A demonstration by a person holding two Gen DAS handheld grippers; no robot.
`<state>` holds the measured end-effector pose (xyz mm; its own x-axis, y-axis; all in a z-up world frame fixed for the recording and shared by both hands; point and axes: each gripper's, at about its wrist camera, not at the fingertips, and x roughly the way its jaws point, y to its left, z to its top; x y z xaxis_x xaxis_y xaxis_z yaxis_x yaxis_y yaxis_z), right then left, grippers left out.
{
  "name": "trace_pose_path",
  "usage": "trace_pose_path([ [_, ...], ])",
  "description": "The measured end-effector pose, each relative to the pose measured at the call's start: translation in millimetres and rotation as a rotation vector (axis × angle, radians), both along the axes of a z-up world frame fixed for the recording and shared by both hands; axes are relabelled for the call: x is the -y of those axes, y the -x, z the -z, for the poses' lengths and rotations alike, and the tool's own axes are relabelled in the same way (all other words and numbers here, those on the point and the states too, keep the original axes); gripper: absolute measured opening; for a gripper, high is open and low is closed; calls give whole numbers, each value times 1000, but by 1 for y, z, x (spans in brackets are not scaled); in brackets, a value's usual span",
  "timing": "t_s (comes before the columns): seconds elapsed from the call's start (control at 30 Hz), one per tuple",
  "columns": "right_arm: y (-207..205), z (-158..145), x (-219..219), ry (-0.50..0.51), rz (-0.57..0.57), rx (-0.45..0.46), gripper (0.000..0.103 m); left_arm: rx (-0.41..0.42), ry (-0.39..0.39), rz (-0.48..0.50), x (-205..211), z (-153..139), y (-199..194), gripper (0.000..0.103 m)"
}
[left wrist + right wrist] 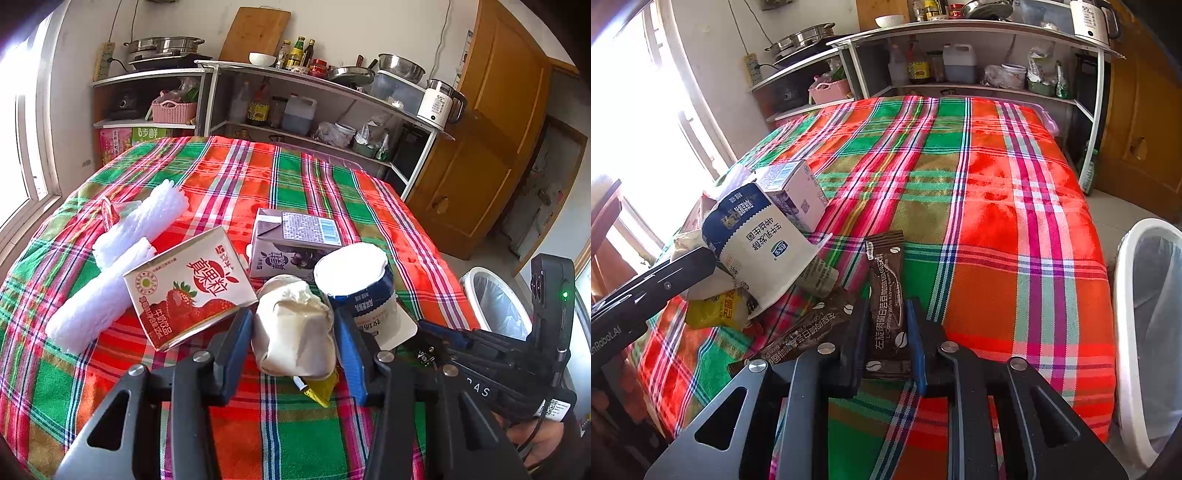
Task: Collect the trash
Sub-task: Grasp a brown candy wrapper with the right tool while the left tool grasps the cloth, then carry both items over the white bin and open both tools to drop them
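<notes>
Surface: we see a red, green and pink plaid tablecloth [229,177] filling both views, kitchen shelves [325,110] behind it.
Left gripper [293,332]: our jaws are closed on a crumpled cream wrapper [293,328], lower centre of the left view.
Right gripper [888,343]: our jaws pinch a brown coffee sachet [888,295] at lower centre; we read "L-Carnitine White Kidney Bean Coffee" on it.
Second sachet [809,332]: lies just left of the held one.
Strawberry milk carton [188,288]: red Chinese lettering, left of the wrapper.
Purple carton [291,240]: barcode label on top, behind the wrapper.
Yogurt cup [364,291]: blue-and-white, overturned, crowding our right finger.
Yellow packet [321,391]: under the wrapper.
White foam rolls [122,258]: far left.
Kettle [439,105]: shows "55".
Trash bin [1145,332]: white-rimmed, right edge, beside the table.
</notes>
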<state>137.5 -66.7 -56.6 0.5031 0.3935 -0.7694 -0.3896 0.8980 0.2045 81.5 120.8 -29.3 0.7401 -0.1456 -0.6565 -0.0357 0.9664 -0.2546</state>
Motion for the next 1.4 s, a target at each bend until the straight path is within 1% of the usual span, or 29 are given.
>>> trace_pose_path([
  [0.17, 5, -2, -6, 46, 2, 32, 21, 0, -8, 1, 3, 0, 1, 44],
  [0.23, 7, -3, -5, 46, 7, 40, 21, 2, -7, 2, 3, -1, 2, 43],
  [0.53, 10, -12, 14, -17, 59, 71, 20, 47, -17, -24, 0, -14, 11, 42],
  [0.77, 17, -23, 25, -52, 87, 104, 20, 91, -1, -40, -4, -28, 21, 42],
  [1.0, 26, -40, 40, -96, 113, 141, 20, 134, -10, -23, 3, -44, 25, 42],
  [1.27, 33, -53, 55, -125, 135, 169, 20, 165, -25, -18, 13, -59, 26, 42],
  [1.4, 38, -59, 66, -139, 151, 185, 20, 187, -29, 4, 22, -67, 28, 42],
])
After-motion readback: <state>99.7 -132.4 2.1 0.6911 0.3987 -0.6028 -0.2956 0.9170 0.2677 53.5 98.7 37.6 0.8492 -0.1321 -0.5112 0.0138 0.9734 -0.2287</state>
